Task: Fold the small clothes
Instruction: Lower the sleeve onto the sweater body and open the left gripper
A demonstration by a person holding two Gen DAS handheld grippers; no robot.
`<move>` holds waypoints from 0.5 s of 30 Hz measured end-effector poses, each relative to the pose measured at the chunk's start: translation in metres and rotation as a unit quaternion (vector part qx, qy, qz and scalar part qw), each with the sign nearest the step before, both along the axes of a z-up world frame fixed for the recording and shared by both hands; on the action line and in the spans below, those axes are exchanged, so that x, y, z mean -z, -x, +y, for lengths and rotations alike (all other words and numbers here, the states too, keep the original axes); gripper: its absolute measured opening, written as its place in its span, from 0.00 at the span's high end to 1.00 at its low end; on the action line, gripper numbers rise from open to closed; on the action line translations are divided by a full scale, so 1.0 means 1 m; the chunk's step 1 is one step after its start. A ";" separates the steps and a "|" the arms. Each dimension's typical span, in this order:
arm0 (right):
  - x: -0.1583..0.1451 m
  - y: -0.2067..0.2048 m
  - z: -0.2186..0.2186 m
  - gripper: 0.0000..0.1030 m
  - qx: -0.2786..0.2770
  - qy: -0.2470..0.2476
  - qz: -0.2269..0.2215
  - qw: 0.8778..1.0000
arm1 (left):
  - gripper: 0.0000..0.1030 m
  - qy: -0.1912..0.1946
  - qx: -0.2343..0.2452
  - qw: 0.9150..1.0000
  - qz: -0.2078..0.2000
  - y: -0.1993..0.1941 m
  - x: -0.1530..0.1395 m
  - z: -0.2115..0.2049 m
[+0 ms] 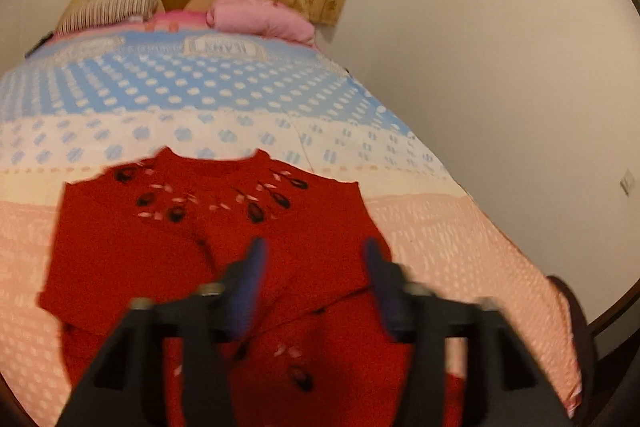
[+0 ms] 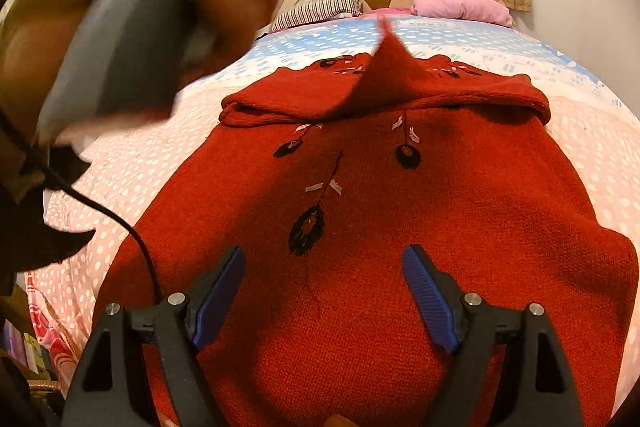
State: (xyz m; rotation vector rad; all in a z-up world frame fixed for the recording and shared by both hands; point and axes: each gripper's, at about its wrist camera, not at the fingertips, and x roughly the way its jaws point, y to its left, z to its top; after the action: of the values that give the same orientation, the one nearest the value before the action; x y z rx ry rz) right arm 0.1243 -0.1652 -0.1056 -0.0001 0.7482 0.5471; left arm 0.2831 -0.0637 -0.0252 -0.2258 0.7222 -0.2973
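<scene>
Sweater (image 2: pixel 400 247) red, no label readable | bedsheet (image 1: pixel 224 47) text illegible | both grippers' fingers apart, empty

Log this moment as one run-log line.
scene: red sweater flat on bed | left hand-held gripper: open, nothing between jaws | right hand-held gripper: open above sweater | fold: partly done

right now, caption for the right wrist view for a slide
Open right gripper above a red sweater on the bed.
</scene>
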 end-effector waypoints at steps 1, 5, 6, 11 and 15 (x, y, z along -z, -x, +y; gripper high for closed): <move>0.000 0.000 0.001 0.19 -0.001 0.001 -0.001 1.000 | 0.20 -0.014 -0.011 1.000 -0.017 0.012 -0.002 0.011; 0.001 0.003 0.003 0.18 -0.003 0.010 -0.008 1.000 | 0.17 -0.056 -0.042 0.997 -0.035 0.030 0.008 0.054; 0.002 0.003 0.004 0.18 -0.003 0.013 -0.010 1.000 | 0.14 -0.074 -0.065 0.995 -0.030 0.035 0.016 0.070; 0.002 0.005 0.005 0.18 -0.001 0.015 -0.014 1.000 | 0.12 -0.136 -0.153 0.978 0.030 0.038 0.069 0.129; 0.002 0.009 0.007 0.18 0.001 0.021 -0.020 1.000 | 0.12 -0.146 -0.182 0.970 0.070 0.031 0.098 0.152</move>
State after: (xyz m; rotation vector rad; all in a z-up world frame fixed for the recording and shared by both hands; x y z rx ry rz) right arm 0.1150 -0.1586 -0.1074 -0.0486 0.7203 0.5272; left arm 0.2518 0.0878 -0.1234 -0.0953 0.8377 0.1779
